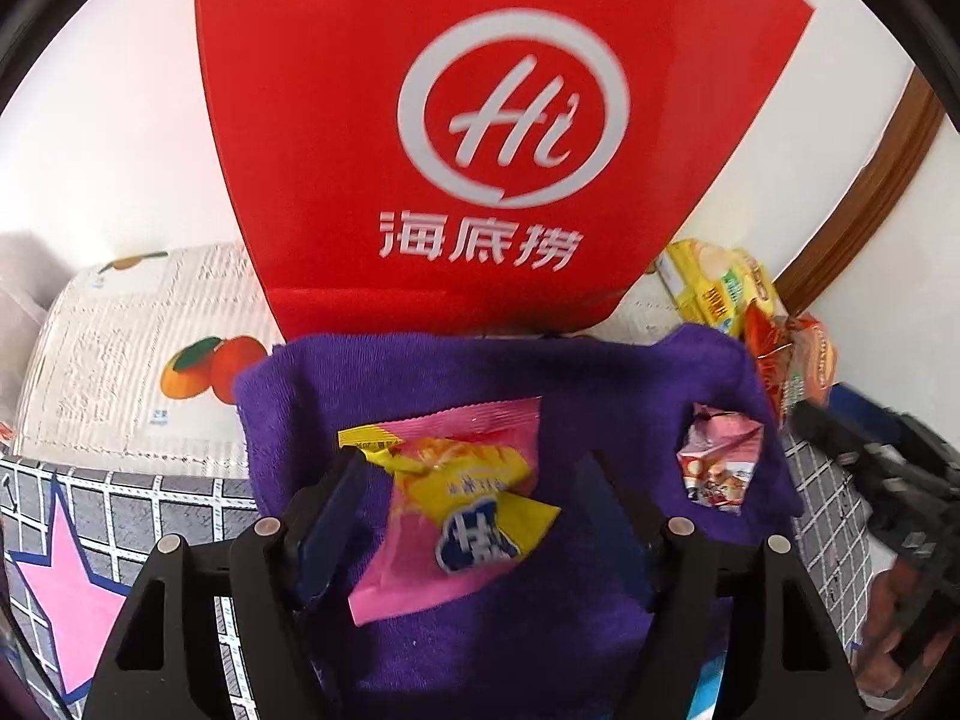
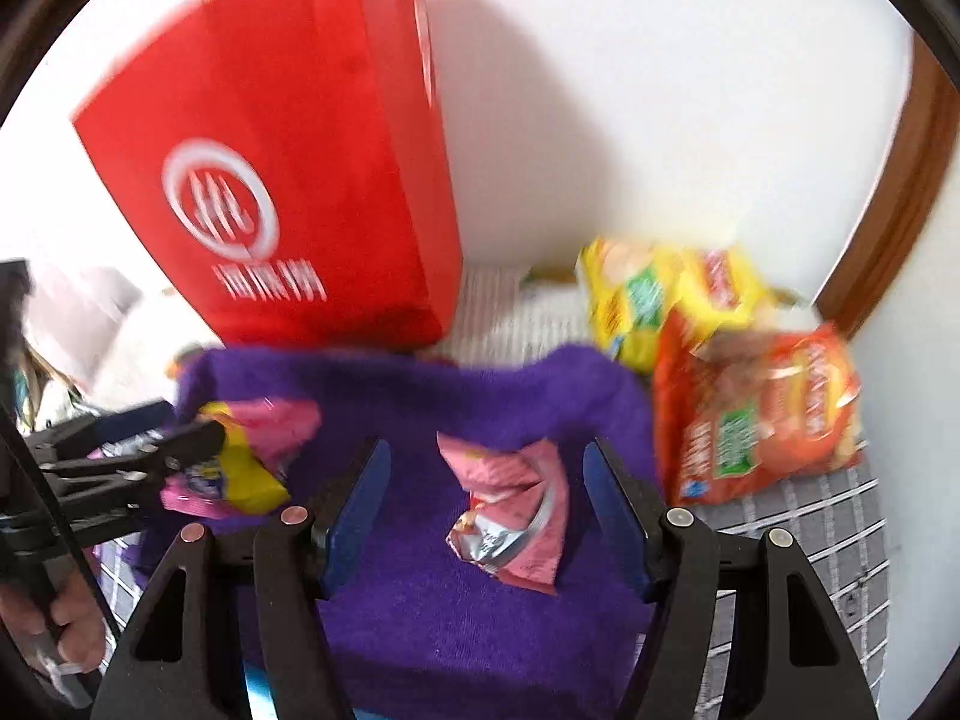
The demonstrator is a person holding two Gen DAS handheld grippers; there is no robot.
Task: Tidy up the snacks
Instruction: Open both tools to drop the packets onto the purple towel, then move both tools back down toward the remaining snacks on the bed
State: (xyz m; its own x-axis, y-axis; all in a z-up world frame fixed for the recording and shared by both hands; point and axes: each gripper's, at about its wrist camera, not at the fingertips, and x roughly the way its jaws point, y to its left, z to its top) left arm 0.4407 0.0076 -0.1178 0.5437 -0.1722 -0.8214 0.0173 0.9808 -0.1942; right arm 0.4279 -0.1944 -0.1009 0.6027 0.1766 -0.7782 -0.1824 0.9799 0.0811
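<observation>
At the bottom of the left wrist view the left gripper [image 1: 474, 516] stands open, its pads clear of the pink-and-yellow packet [image 1: 456, 504] that lies between them on the purple towel [image 1: 480, 378]. At the bottom of the right wrist view the right gripper [image 2: 486, 510] is likewise open around the crumpled pink packet [image 2: 516, 516] at frame centre, not pressing it. Beyond the towel the red bag [image 1: 456, 138] stands upright against the wall, and in the right wrist view's right half lie an orange chip bag [image 2: 762, 414] and, behind it, a yellow chip bag [image 2: 648, 294].
</observation>
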